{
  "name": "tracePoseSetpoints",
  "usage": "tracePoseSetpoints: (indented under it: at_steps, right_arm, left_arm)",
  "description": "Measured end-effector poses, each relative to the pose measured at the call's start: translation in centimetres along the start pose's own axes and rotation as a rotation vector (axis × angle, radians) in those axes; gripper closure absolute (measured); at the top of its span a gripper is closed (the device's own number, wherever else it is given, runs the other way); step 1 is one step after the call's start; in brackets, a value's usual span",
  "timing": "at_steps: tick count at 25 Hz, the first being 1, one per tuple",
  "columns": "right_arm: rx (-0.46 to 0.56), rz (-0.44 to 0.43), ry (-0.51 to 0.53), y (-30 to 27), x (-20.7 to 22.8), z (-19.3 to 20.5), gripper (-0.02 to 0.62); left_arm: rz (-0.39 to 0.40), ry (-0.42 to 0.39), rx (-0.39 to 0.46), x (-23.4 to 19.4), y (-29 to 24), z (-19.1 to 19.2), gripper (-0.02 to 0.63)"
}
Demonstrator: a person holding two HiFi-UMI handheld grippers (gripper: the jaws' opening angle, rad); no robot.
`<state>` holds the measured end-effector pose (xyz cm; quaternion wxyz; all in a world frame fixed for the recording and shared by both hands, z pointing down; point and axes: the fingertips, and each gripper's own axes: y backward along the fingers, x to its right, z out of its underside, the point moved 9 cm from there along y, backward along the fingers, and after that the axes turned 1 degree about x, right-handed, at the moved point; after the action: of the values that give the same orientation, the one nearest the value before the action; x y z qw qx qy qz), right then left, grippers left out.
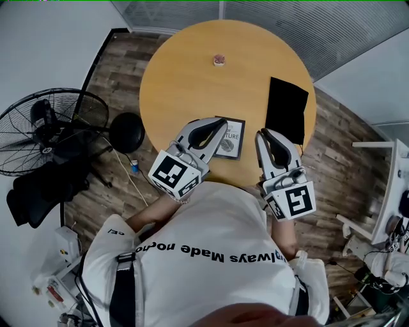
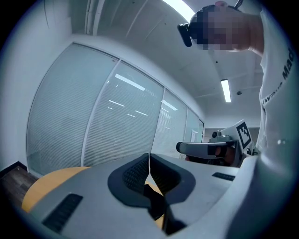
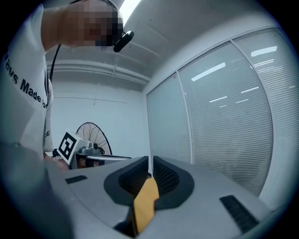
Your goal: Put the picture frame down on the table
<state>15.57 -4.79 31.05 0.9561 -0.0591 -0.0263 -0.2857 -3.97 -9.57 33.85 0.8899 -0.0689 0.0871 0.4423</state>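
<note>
1. We see the round wooden table (image 1: 192,76) taking up the middle of the head view, on a plank floor (image 1: 115,70), with a glass wall with blinds (image 1: 287,19) beyond its far side.
2. A black floor fan (image 1: 48,131) stands well apart from the table, on the left.
3. A flat black rectangle (image 1: 286,108) lies on the table's right part, near the rim.
4. We find the left gripper (image 1: 217,122) over the near edge of the table. In its own view its jaws are pressed together and nothing is between them.
5. The right gripper (image 1: 265,133) is beside it, its tip just below the black rectangle. Its jaws are likewise closed on nothing.
6. The picture frame (image 1: 230,137) lies flat on the table, near the near rim, between the two grippers. The left gripper's tip overlaps its upper left corner, and we cannot tell whether it touches. The right gripper is just beside the frame, apart from it.
7. A small pinkish thing (image 1: 219,60) sits alone on the far part of the table.
</note>
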Motion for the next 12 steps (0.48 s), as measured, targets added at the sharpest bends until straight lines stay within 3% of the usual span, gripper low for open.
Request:
tracePoseSetpoints:
  at_steps: [12]
  right_arm:
    - [0.006, -0.007, 0.002, 0.06, -0.11, -0.64, 0.541]
  left_arm:
    - [0.005, -0.013, 0.0, 0.26, 0.1, -0.69, 0.575]
